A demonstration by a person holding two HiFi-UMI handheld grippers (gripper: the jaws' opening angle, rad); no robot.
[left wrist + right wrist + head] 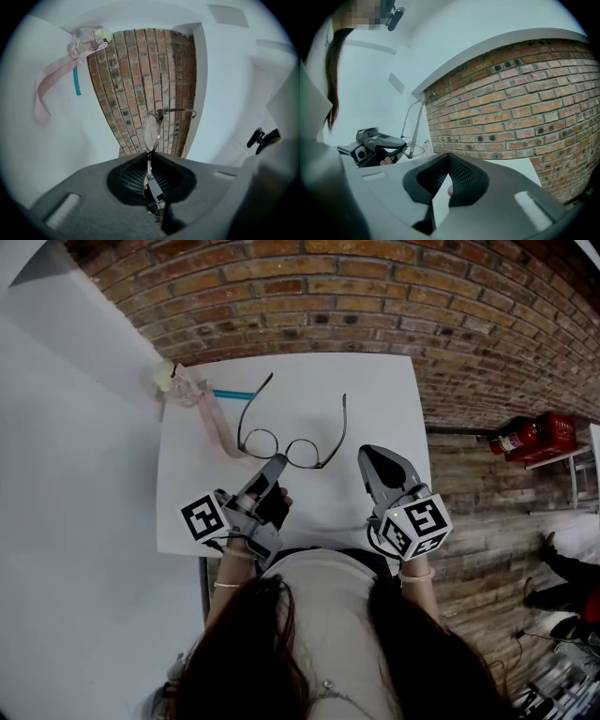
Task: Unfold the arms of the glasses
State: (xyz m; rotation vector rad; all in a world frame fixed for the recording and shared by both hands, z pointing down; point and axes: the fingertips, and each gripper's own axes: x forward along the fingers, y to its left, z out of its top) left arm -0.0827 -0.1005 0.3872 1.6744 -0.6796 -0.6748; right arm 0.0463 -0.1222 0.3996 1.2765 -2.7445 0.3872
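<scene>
Between our left gripper's (277, 463) clamped jaws we hold glasses (284, 444), frame crosswise, arms pointing away, both seen only in head view; right gripper (370, 457) closed, empty.

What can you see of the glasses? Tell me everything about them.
The glasses are thin, dark and wire-rimmed, with two round clear lenses. Both arms are unfolded and point away from the person, tips curved. They sit over the middle of the white table, lenses nearest the person. The left gripper is shut on the frame by the bridge.
</scene>
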